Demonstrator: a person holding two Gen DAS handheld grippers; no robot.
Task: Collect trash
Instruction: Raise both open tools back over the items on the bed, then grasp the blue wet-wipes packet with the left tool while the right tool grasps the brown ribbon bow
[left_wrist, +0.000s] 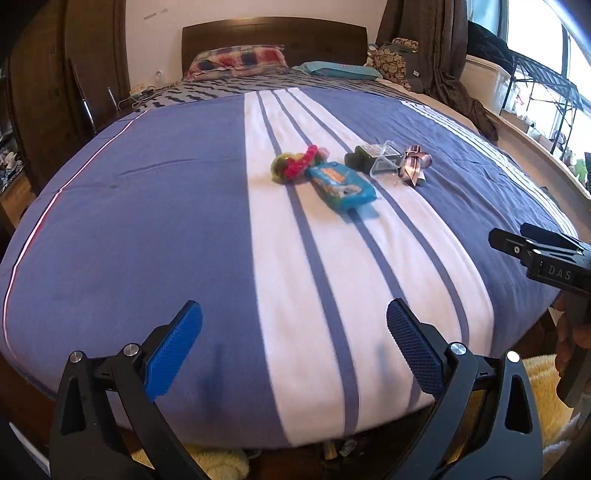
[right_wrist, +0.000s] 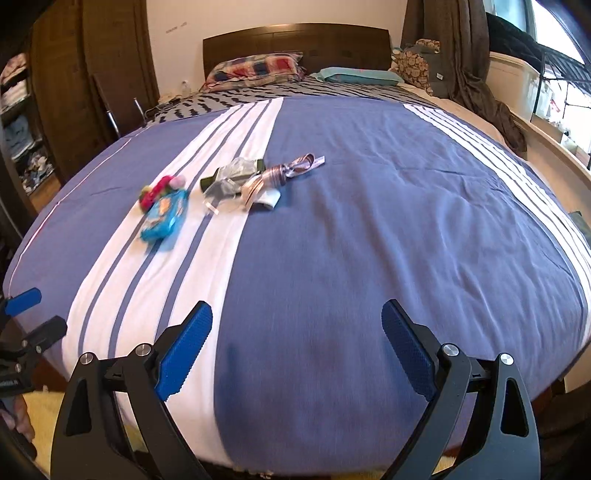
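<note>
Trash lies in a loose group on the blue and white striped bed cover (left_wrist: 147, 221). There is a blue snack wrapper (left_wrist: 341, 184) (right_wrist: 164, 219), a red and green crumpled wrapper (left_wrist: 295, 166) (right_wrist: 159, 192), a dark green item under a clear plastic box (left_wrist: 376, 160) (right_wrist: 231, 175), and a striped ribbon-like wrapper (left_wrist: 415, 166) (right_wrist: 284, 173). My left gripper (left_wrist: 293, 347) is open and empty above the bed's near edge. My right gripper (right_wrist: 297, 349) is open and empty, also at the near edge, well short of the trash.
Pillows (right_wrist: 258, 66) and a dark wooden headboard (right_wrist: 295, 40) are at the far end. A wardrobe (right_wrist: 74, 92) stands on the left, a curtain (right_wrist: 461, 55) and window ledge on the right. A yellow rug (left_wrist: 543, 387) lies on the floor.
</note>
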